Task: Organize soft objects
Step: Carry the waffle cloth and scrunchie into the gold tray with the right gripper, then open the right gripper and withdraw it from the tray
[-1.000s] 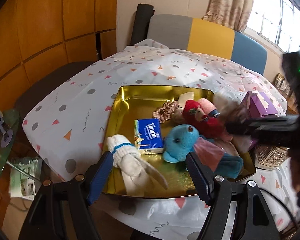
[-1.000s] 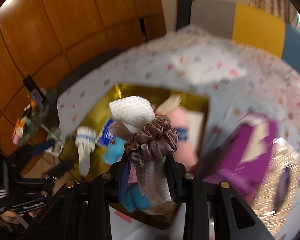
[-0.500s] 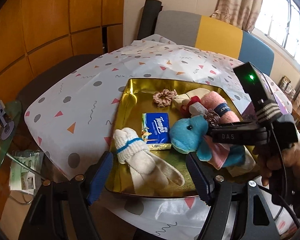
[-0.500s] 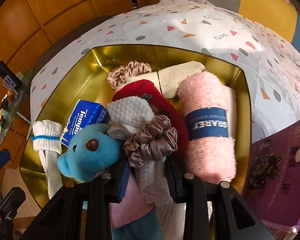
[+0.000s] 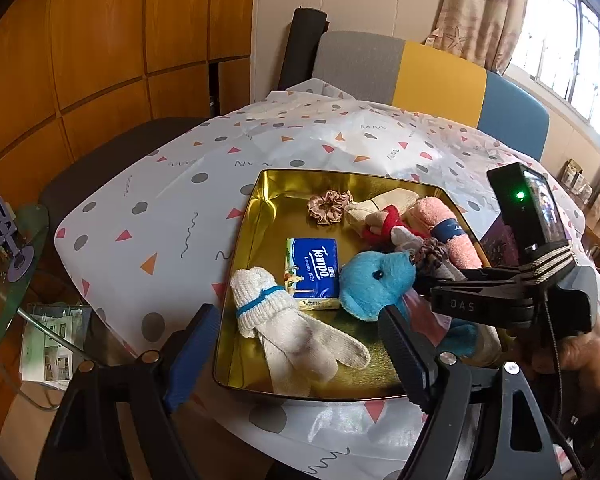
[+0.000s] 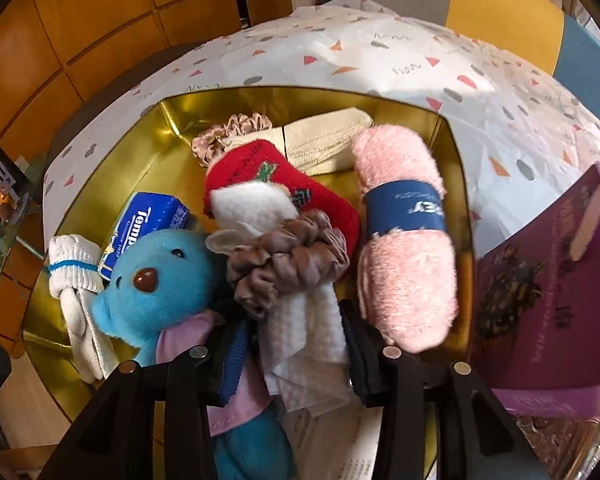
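A gold tray [image 5: 256, 216] [image 6: 456, 168] holds soft things: a blue plush toy [image 5: 374, 284] [image 6: 160, 280], white socks [image 5: 284, 320] [image 6: 72, 276], a Tempo tissue pack [image 5: 314, 266] [image 6: 148, 220], a pink scrunchie [image 5: 329, 206] [image 6: 232, 132], a red sock [image 6: 284, 184] and a pink rolled towel [image 5: 448, 232] [image 6: 404, 248]. My right gripper [image 6: 296, 344] [image 5: 440, 276] is shut on a white cloth [image 6: 304, 336] bound by a brown scrunchie [image 6: 288, 260], low over the tray beside the plush. My left gripper [image 5: 296, 344] is open and empty at the tray's near edge.
The table has a white patterned cloth [image 5: 172, 220]. A purple box [image 6: 548, 292] stands right of the tray. A chair with grey, yellow and blue panels [image 5: 432, 76] is behind the table. A glass side table [image 5: 4, 280] with clutter stands at the left.
My right gripper has swung in and come down over the tray with the cloth and scrunchie, now beside the blue plush. My left gripper has drawn back slightly.
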{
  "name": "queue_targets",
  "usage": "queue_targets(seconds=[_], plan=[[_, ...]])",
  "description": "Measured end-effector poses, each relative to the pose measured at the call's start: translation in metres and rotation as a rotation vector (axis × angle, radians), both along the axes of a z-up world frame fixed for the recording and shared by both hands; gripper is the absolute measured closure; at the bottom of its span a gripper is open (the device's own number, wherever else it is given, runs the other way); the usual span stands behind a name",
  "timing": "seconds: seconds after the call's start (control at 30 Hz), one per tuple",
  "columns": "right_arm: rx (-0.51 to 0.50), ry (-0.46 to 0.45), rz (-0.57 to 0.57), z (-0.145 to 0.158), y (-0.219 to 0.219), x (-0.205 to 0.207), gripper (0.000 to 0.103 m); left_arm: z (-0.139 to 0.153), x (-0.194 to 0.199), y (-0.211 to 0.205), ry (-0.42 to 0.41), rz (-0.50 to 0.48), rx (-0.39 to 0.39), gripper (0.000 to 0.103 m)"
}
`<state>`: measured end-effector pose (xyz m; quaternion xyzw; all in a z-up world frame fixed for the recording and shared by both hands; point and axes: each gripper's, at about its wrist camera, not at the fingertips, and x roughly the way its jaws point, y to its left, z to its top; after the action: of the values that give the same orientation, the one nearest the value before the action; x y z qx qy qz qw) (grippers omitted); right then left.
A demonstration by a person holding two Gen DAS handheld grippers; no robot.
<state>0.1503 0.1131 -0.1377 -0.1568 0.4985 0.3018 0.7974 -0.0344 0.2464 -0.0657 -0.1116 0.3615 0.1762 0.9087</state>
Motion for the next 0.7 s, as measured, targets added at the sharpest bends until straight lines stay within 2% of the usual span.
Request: queue_targets(seconds=[0.43, 0.7], plan=[[0.033, -0.104, -0.042, 0.024, -0.013, -0.017, 0.059, 0.003, 0.000, -0.008, 0.001, -0.006, 0.014, 0.018], [0.054, -0.239, -0.108, 0.046, -0.030, -0.039, 0.059, 0.007, 0.000, -0.011, -0.007, 0.009, 0.036, 0.012]])
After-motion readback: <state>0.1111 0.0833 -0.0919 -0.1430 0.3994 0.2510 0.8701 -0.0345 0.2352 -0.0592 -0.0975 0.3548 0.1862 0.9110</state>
